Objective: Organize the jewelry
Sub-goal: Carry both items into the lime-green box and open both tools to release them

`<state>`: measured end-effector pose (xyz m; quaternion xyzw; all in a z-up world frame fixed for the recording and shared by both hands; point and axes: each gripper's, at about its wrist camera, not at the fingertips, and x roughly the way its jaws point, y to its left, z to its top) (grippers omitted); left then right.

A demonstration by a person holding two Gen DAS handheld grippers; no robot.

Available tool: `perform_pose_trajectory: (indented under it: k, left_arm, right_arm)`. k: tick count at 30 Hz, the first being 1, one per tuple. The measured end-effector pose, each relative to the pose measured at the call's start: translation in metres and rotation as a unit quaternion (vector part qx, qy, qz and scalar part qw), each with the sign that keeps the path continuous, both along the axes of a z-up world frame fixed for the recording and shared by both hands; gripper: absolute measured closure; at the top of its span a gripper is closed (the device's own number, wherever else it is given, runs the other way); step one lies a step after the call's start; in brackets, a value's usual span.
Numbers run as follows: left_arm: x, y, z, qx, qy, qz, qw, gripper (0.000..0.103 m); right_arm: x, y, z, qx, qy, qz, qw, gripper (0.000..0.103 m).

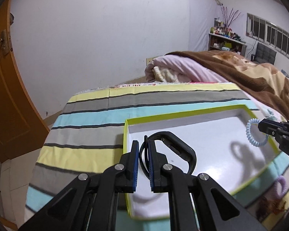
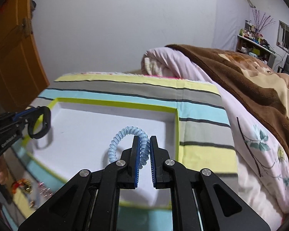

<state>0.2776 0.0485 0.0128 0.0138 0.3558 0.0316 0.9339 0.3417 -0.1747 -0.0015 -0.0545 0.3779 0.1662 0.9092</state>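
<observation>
A shallow white box (image 1: 206,134) with a lime-green rim lies on the striped bedspread; it also shows in the right wrist view (image 2: 98,123). My left gripper (image 1: 144,144) is shut on a black wristband (image 1: 183,150) and holds it over the box's left part; the band also shows in the right wrist view (image 2: 40,123). My right gripper (image 2: 144,140) is shut on a light-blue spiral hair tie (image 2: 123,136) and holds it above the box's right part. The tie (image 1: 250,132) and the right gripper (image 1: 267,128) also show in the left wrist view.
A lilac spiral tie (image 1: 281,186) and several small trinkets (image 2: 27,188) lie on the bedspread in front of the box. A rolled pink quilt (image 2: 163,61) and a brown blanket (image 2: 250,73) lie to the right. An orange door (image 1: 3,96) stands at the left.
</observation>
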Motion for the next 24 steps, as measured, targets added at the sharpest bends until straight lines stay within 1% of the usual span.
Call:
perform_pose_trajectory:
  k: [7,10,12,14,16,19,22,24]
  left_arm:
    - [0.029,0.007,-0.02,0.011,0.042,0.017,0.9989,0.093]
    - [0.035,0.006,-0.021,0.022,0.039,0.017,0.9989,0.093]
    - [0.037,0.007,-0.021,0.013,0.04,0.016,0.999,0.092]
    - [0.037,0.008,-0.021,0.009,0.041,0.015,0.999,0.092]
    - [0.036,0.009,-0.02,0.007,0.037,0.014,0.9992,0.092]
    - [0.031,0.01,-0.015,0.013,0.023,0.017,0.9995,0.092]
    - [0.023,0.012,-0.005,0.006,0.014,0.017,0.9997,0.091]
    - [0.015,0.011,0.004,0.007,0.004,0.016,0.9998,0.091]
  right_arm:
    - [0.035,0.005,-0.019,-0.02,0.027,-0.012,0.999,0.093]
    - [0.041,0.005,-0.022,-0.025,0.03,-0.018,0.999,0.093]
    - [0.044,0.006,-0.022,-0.026,0.034,-0.015,0.999,0.093]
    - [0.043,0.006,-0.022,-0.027,0.035,-0.016,0.999,0.092]
    - [0.041,0.005,-0.021,-0.022,0.034,-0.016,0.999,0.085]
    - [0.033,0.002,-0.014,-0.012,0.028,-0.019,0.999,0.082]
    - [0.018,0.001,0.0,-0.004,0.012,-0.013,1.0,0.079]
    - [0.006,0.0,0.01,0.0,-0.001,-0.009,1.0,0.078]
